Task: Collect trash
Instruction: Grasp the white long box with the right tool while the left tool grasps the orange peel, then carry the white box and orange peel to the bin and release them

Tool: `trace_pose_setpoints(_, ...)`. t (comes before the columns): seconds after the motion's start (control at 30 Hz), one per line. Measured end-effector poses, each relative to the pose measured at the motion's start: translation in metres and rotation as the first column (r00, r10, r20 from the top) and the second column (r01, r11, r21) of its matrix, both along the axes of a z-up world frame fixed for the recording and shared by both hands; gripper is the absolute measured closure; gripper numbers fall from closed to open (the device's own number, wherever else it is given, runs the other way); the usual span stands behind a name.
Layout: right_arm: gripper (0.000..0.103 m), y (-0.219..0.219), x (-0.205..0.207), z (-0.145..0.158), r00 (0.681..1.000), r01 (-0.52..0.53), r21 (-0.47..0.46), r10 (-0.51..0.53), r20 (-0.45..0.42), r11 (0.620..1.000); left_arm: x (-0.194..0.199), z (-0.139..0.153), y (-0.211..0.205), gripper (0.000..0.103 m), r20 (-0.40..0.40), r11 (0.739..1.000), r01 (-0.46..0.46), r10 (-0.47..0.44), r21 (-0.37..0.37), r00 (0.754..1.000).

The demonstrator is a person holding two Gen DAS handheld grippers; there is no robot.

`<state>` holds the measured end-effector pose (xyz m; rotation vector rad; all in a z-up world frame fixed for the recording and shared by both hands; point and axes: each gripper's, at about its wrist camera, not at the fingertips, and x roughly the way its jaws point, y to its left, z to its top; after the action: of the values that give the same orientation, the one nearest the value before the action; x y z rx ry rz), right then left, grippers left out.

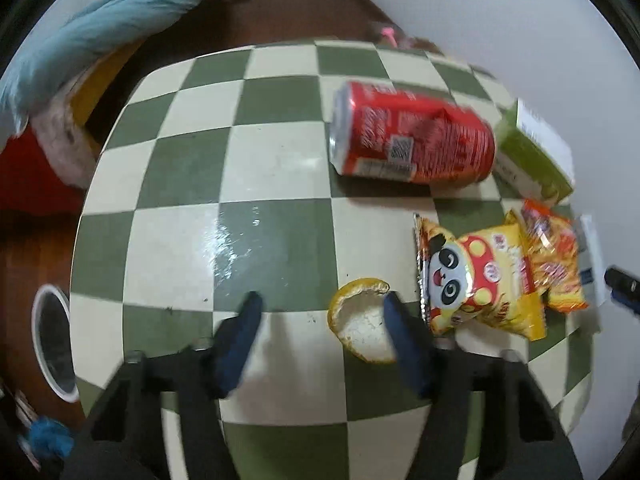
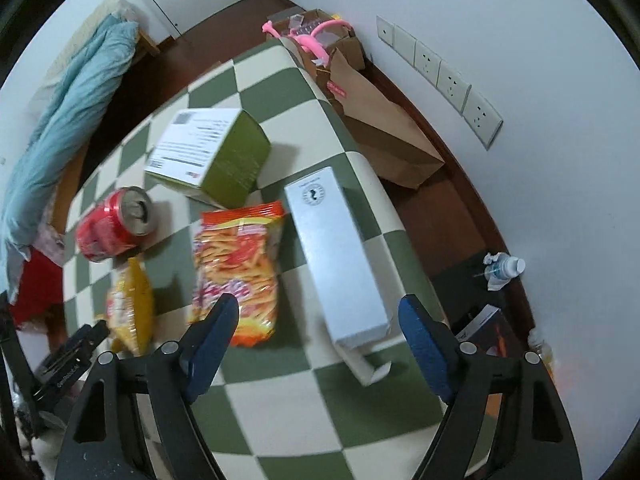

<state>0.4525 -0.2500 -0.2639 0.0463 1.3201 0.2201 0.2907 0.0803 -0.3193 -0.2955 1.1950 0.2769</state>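
Left tool (image 1: 320, 304): yours gapes wide; peel (image 1: 362, 320) at its right finger.
Right tool (image 2: 318, 308): wide; white box (image 2: 336, 256) between fingers, chips (image 2: 236, 268) beside left finger.

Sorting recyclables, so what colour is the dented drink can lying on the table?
Red with a silver top, clearest in the left wrist view: can.

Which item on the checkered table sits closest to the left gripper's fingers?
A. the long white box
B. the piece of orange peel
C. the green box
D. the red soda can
B. In the left wrist view the orange peel lies right beside one finger of the open left gripper, while the red soda can and green box lie farther back on the checkered table.
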Motion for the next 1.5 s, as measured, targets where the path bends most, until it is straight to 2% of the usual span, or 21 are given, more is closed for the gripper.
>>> trace_pose_setpoints(0.1, 0.021, 0.002, 0.007, -0.012, 1.0, -0.008, -0.022, 0.007, -0.003, 1.0, 0.001, -0.004, -0.004, 0.09, -0.01, 1.0, 0.02, -0.019, 0.024, 1.0)
trace_pose_setpoints(0.17, 0.033, 0.004, 0.011, -0.018, 1.0, -0.014, -0.038, 0.014, 0.003, 0.999, -0.003, -0.003, -0.004, 0.096, -0.002, 0.999, 0.013, -0.013, 0.037, 1.0)
trace_pose_setpoints(0.2, 0.037, 0.005, 0.013, -0.021, 1.0, -0.017, -0.041, 0.017, 0.005, 0.999, -0.005, -0.001, -0.005, 0.097, 0.005, 0.999, 0.009, -0.009, 0.044, 1.0)
trace_pose_setpoints(0.27, 0.056, 0.006, 0.015, -0.023, 1.0, -0.023, -0.055, 0.023, 0.014, 0.998, -0.01, 0.002, -0.007, 0.098, 0.011, 0.997, 0.005, -0.006, 0.075, 1.0)
trace_pose_setpoints(0.3, 0.06, 0.006, 0.015, -0.023, 0.999, -0.026, -0.058, 0.027, 0.021, 0.998, -0.011, 0.004, -0.007, 0.099, 0.013, 0.996, 0.004, -0.005, 0.091, 1.0)
trace_pose_setpoints(0.57, 0.062, 0.011, -0.006, 0.002, 0.993, -0.066, -0.046, 0.07, 0.092, 0.997, -0.03, 0.033, -0.012, 0.099, 0.07, 0.985, -0.018, 0.006, 0.171, 0.998)
trace_pose_setpoints(1.07, 0.063, 0.035, -0.075, 0.076, 0.97, -0.178, 0.095, 0.158, 0.185, 0.98, -0.088, 0.107, 0.009, 0.099, 0.204, 0.975, -0.109, 0.069, 0.192, 0.977)
trace_pose_setpoints(1.23, 0.063, 0.07, -0.097, 0.101, 0.951, -0.258, 0.139, 0.226, 0.21, 0.956, -0.114, 0.127, 0.026, 0.099, 0.236, 0.969, -0.159, 0.112, 0.19, 0.965)
trace_pose_setpoints(1.5, 0.063, 0.164, -0.138, 0.134, 0.898, -0.408, 0.19, 0.356, 0.258, 0.893, -0.164, 0.156, 0.081, 0.099, 0.281, 0.94, -0.276, 0.215, 0.199, 0.935)
